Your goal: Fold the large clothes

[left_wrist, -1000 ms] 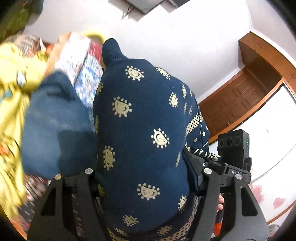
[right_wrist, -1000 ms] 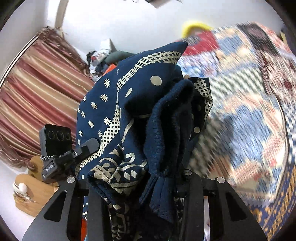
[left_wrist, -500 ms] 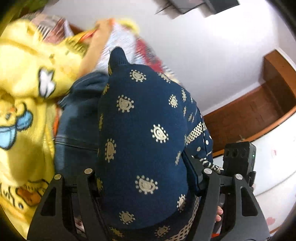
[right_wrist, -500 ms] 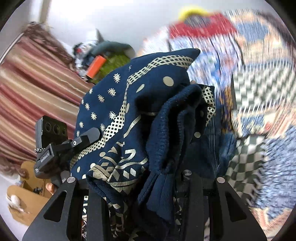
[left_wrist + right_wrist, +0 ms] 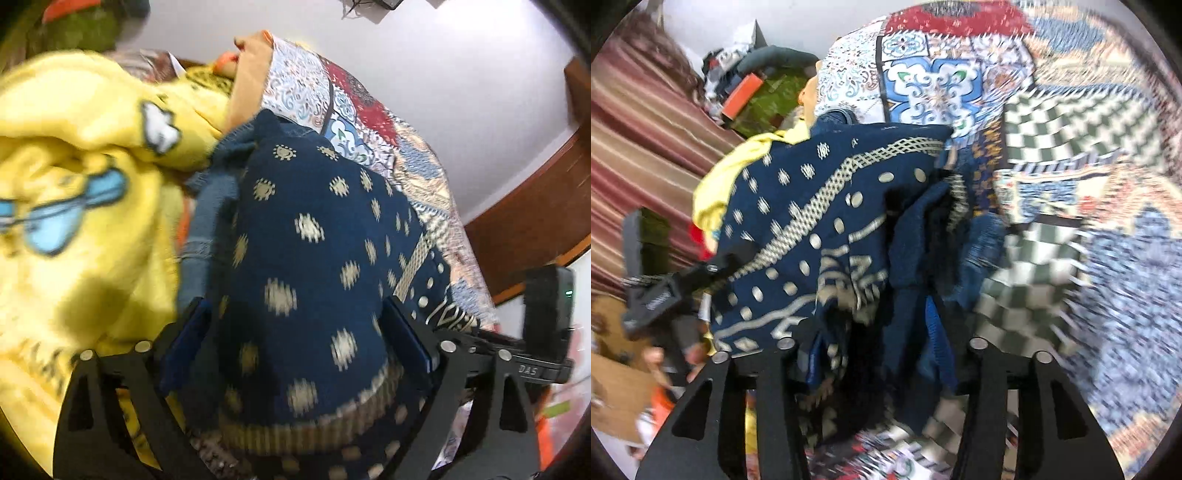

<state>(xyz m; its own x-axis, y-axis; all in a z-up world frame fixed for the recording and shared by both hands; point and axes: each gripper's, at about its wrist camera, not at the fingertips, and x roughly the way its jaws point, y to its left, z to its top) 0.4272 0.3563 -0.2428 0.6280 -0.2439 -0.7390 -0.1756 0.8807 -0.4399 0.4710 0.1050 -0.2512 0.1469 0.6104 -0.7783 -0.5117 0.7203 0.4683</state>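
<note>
Your left gripper is clamped on the navy patterned garment, whose bunched fabric fills the gap between both blue finger pads and bulges up ahead of them. Just to its left lies a denim piece, and further left a yellow blanket printed with a cartoon figure. Ahead and to the right, the patchwork bedspread runs off toward the wall.

Your right gripper also grips the navy patterned garment, a thick fold packed between its fingers and draped leftward over the other gripper's body. To its right spreads the patchwork bedspread; a striped curtain hangs far left.
</note>
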